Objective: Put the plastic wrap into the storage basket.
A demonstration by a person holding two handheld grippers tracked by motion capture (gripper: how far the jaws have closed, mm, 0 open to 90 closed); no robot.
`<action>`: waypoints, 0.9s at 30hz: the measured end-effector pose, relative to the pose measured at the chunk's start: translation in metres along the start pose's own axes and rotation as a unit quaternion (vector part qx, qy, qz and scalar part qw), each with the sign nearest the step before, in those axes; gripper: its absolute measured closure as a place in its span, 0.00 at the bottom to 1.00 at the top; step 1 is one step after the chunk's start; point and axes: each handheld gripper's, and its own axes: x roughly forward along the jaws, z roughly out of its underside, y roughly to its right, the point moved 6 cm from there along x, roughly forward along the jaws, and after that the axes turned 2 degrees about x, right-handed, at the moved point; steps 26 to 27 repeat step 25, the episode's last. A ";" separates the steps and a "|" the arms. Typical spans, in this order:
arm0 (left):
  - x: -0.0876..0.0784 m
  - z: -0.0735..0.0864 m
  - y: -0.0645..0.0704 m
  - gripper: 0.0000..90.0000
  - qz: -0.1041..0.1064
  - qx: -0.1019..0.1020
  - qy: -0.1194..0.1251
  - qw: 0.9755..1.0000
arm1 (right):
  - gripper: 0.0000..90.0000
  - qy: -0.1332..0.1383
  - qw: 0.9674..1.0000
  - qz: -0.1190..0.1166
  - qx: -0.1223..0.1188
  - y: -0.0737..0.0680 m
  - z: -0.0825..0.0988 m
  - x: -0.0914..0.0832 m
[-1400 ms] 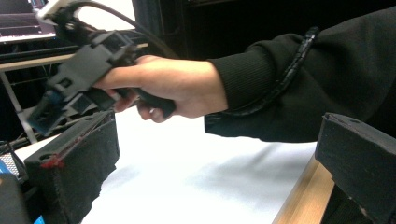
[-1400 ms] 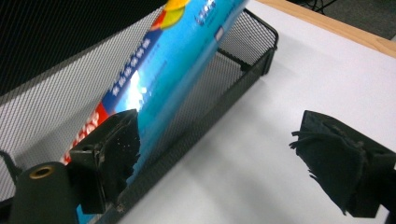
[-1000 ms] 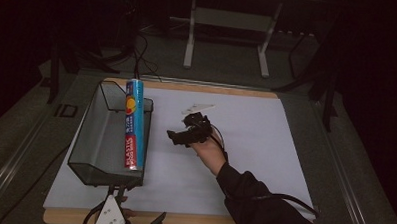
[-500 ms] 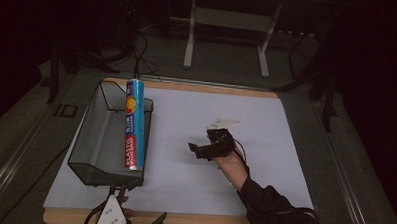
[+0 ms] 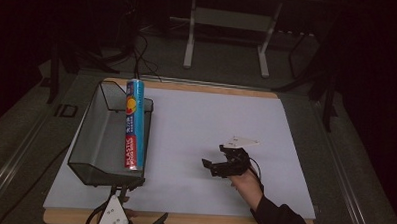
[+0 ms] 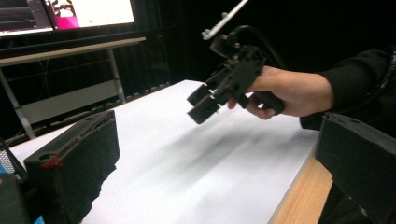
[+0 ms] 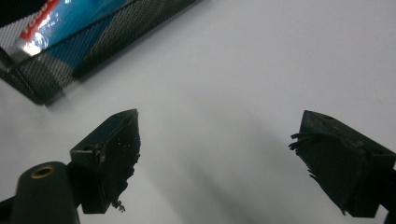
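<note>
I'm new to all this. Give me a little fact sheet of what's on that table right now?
surface: white mat on a wooden table
basket: black mesh, at the mat's left
box: blue plastic-wrap box, lying along the basket's right rim
right gripper: open, holding nothing, over the bare mat
left gripper: open, holding nothing, at the table's near edge

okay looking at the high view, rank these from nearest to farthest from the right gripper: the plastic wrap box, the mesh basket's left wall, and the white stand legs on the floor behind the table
From the right gripper:
1. Plastic wrap box, to its left, lying along the basket's right side.
2. Mesh basket's left wall, farther left, beyond the box.
3. White stand legs, far side, on the floor past the table's back edge.
</note>
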 end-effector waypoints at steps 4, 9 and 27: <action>0.000 0.000 0.000 0.01 0.000 0.000 0.000 1.000 | 0.15 -0.001 1.000 -0.003 0.006 0.002 0.010 -0.010; -0.001 0.000 0.000 0.01 0.001 0.001 0.001 1.000 | 0.15 0.001 1.000 -0.001 0.004 0.003 0.019 -0.020; -0.001 0.000 0.002 0.01 0.006 0.002 0.000 1.000 | 0.15 0.011 1.000 0.008 -0.013 0.001 0.028 -0.028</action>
